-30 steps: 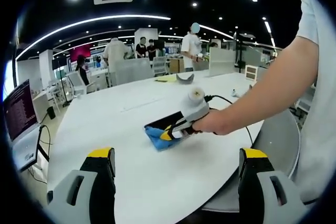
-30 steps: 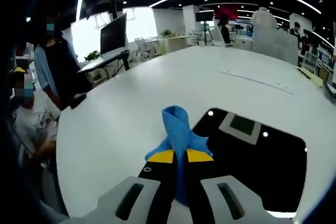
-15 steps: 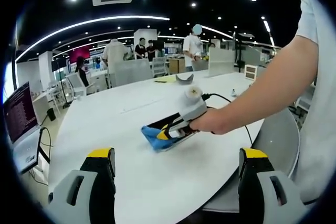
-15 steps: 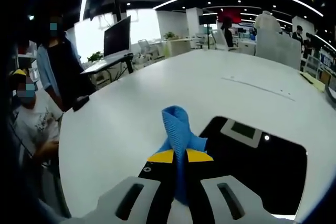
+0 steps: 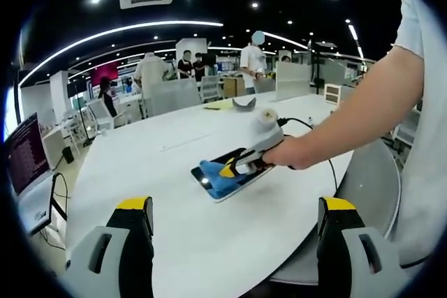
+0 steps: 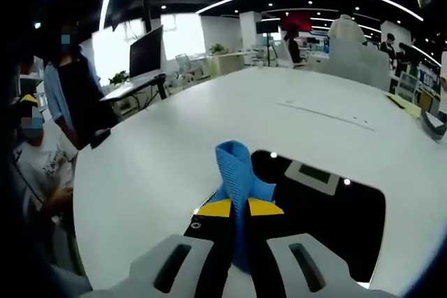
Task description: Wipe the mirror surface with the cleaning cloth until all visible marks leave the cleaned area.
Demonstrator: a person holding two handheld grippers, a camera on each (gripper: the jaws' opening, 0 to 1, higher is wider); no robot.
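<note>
Blue cloth (image 6: 239,172) sits clenched in right tool (image 6: 239,209) on mirror (image 6: 328,214); left tool (image 5: 234,215) gapes, released.

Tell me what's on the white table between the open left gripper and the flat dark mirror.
Nothing: in the left gripper view, bare white table runs from the left gripper to the mirror.

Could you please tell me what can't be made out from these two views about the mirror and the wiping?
- Marks on the mirror: in the right gripper view it reflects only dark ceiling and lights; smudges cannot be told.
- Mirror's near edge: hidden by the blue cloth and the right gripper.
- Cloth's contact with the glass: in the left gripper view too small, partly covered by the gripper.
- The left gripper touches nothing.
</note>
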